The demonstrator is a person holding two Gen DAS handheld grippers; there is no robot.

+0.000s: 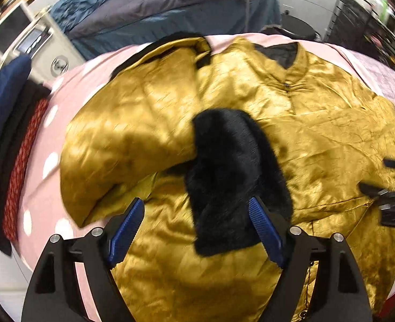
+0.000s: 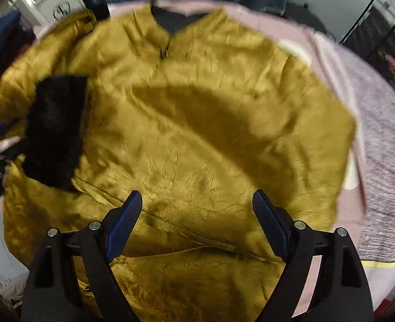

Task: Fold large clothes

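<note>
**Gold jacket spread flat, both grippers wide and empty**

Spread front-up over a pink, white-dotted cover: a shiny gold jacket, wrinkled, neckline at the far end showing black lining. Folded in across the jacket's chest: one sleeve, ending in a black furry cuff that lies on the gold fabric near the jacket's middle. Seen from the right wrist camera as well: the same jacket, with the cuff on its left part and a broad curved shadow across its chest.

Above the near half of the jacket: left gripper, jaws spread wide, blue pads clear of the cloth, nothing pinched; near end of the cuff lying loose below the gap. Over the jacket's lower front, close to a seam running across it: right gripper, jaws likewise far apart, nothing gripped, only gold fabric below. At the jacket's right edge in the left wrist view: black fingertips of the right gripper.

Left of the jacket, at the cover's edge: stacked dark clothes, navy, black and red-patterned. Right of the jacket: a pale lilac textured blanket. Beyond the jacket's collar: a bed under grey and teal bedding. Strong motion blur in both views.
</note>
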